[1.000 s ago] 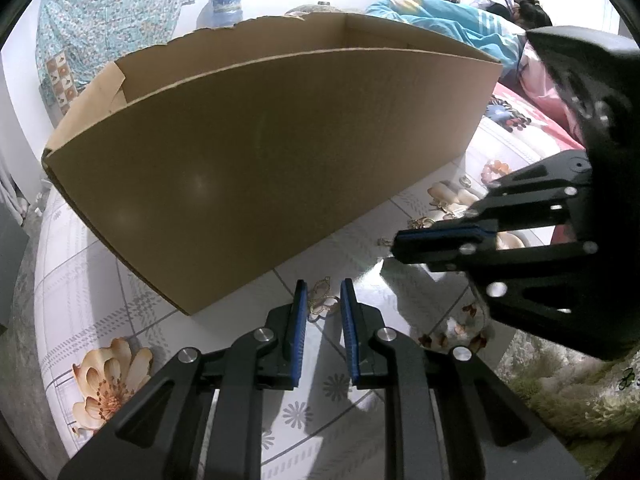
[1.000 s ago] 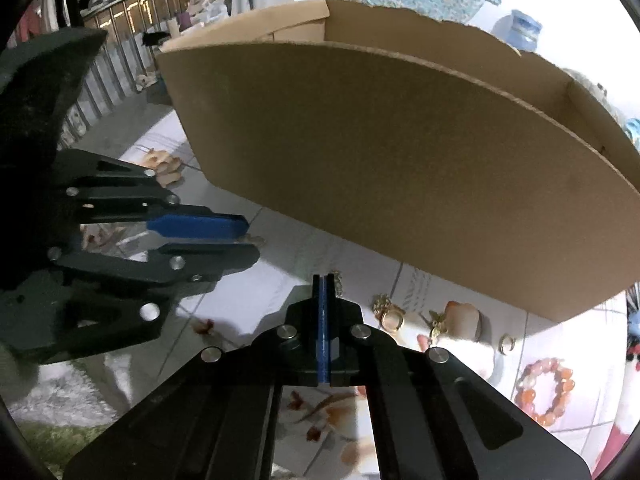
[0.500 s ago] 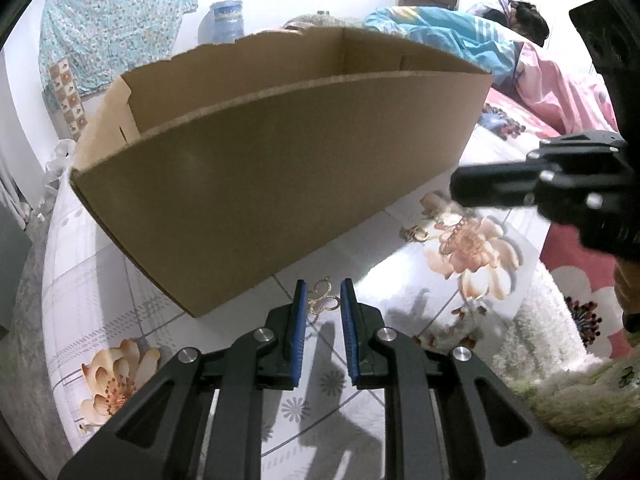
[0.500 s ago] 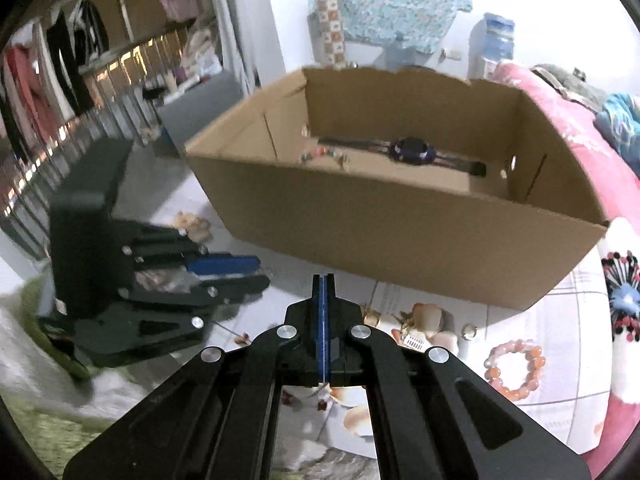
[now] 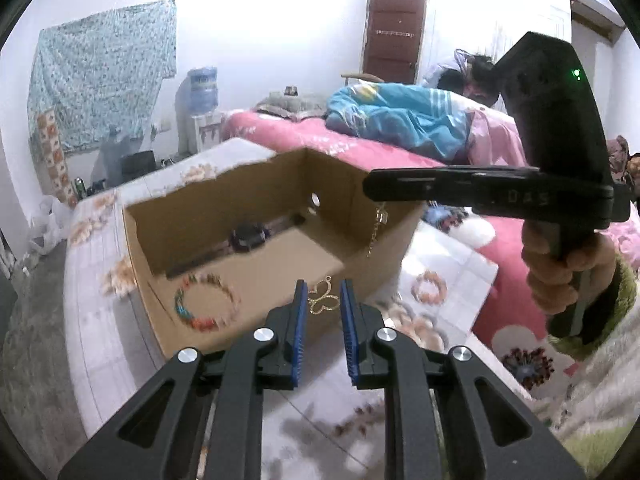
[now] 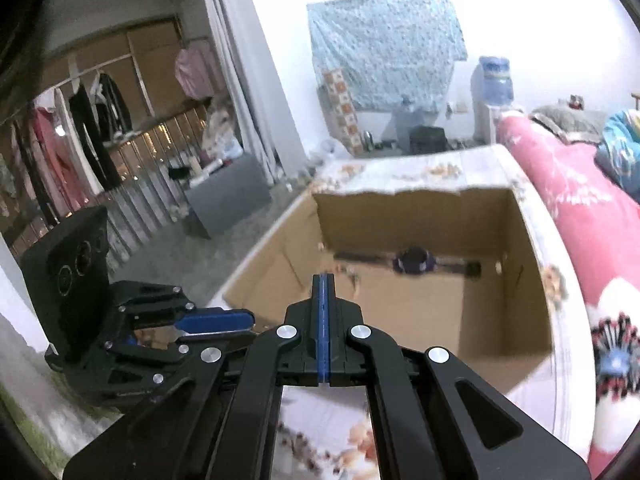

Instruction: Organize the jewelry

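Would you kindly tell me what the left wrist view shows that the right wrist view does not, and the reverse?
Only the left wrist view shows a gold butterfly pendant between the left claw's pads, a gold chain hanging from the right claw, and a multicoloured beaded bracelet. Only the right wrist view shows hanging clothes. Both show the cardboard box and the wristwatch inside.

A gold butterfly pendant (image 5: pixel 322 301) and a gold chain (image 5: pixel 377 227) hang above the open cardboard box (image 5: pixel 256 264).

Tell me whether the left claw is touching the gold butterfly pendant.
Touching. The left wrist view shows the gold butterfly pendant pinched between the left claw's blue pads, lifted above the cardboard box.
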The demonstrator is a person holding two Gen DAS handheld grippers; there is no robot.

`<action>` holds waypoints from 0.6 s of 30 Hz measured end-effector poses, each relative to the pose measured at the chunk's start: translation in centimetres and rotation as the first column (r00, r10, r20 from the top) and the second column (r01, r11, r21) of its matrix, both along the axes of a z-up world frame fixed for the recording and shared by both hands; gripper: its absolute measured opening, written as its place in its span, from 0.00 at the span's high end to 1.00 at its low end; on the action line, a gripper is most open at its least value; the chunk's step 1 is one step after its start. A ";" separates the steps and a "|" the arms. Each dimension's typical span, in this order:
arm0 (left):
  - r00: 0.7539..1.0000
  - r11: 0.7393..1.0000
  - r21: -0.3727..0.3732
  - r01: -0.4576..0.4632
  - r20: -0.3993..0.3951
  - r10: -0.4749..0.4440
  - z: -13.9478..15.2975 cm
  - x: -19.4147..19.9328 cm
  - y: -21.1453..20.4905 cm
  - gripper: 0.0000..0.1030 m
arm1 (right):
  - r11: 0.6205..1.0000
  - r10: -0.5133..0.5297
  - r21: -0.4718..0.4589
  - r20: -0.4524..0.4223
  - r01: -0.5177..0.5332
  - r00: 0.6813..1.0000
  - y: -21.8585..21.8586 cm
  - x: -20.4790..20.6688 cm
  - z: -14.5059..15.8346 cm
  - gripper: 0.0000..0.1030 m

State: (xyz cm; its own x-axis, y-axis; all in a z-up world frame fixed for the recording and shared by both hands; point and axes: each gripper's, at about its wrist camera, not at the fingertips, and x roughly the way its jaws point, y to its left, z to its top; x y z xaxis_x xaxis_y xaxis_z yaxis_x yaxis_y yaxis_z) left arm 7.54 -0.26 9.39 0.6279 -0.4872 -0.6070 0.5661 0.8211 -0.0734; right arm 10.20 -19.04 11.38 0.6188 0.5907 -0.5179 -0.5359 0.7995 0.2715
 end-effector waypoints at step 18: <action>0.898 0.988 0.006 -0.152 -0.416 0.141 -4.7 16.1 -2.2 0.81 | 0.998 -0.052 -0.061 -0.305 0.034 0.951 -0.4 13.3 -5.6 0.85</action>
